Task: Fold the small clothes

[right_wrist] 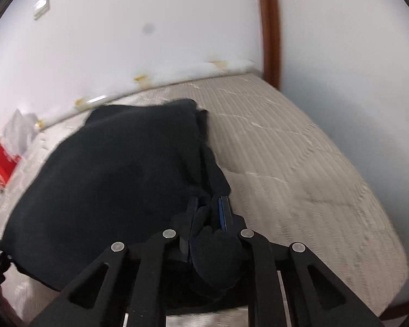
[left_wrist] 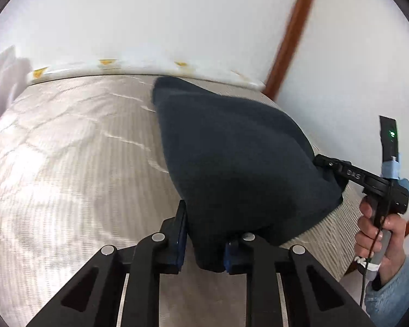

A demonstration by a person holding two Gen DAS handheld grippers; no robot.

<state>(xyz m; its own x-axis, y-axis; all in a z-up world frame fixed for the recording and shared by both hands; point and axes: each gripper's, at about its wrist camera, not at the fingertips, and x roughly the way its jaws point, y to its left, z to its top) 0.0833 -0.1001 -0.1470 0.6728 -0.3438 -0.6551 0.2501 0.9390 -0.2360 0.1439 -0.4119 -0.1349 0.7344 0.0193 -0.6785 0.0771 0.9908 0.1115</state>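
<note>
A dark navy garment [left_wrist: 231,158] is held up off the striped grey mattress [left_wrist: 76,163] between both grippers. My left gripper [left_wrist: 204,234] is shut on its near corner; the cloth bunches between the blue pads. My right gripper [left_wrist: 324,163] shows at the right of the left wrist view, clamped on the garment's far corner, with the person's hand on its handle. In the right wrist view the right gripper [right_wrist: 208,212] is shut on a bunched corner of the garment [right_wrist: 117,169], which spreads out to the left and hides the mattress [right_wrist: 300,169] below it.
A white wall [left_wrist: 177,13] runs along the far edge of the mattress, with a brown wooden post [left_wrist: 291,35] at the corner. A red box [right_wrist: 0,163] and white plastic bags [right_wrist: 19,130] lie at the left end of the mattress.
</note>
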